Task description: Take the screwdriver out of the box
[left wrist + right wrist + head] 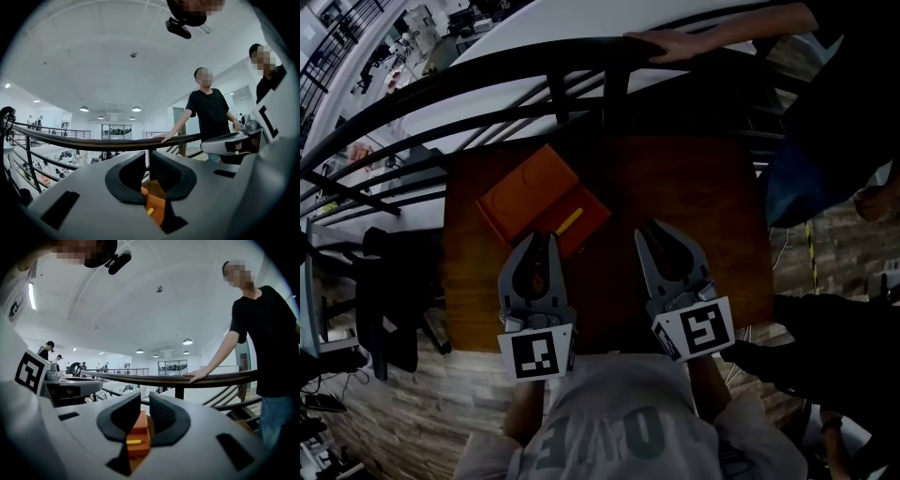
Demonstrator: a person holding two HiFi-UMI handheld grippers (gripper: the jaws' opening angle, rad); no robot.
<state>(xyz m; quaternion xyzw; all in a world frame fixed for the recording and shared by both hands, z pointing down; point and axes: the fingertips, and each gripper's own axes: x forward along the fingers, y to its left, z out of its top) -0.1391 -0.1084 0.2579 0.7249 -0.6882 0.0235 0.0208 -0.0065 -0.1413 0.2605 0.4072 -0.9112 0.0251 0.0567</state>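
Screwdriver, yellow, lies in the open orange box on the wooden worktop. The left hand-held gripper is by the box's near edge and the right hand-held gripper is beside it. Both have their jaws drawn together, gripping nothing.

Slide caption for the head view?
Left tool and right tool, shut, near the open orange box holding a yellow screwdriver.
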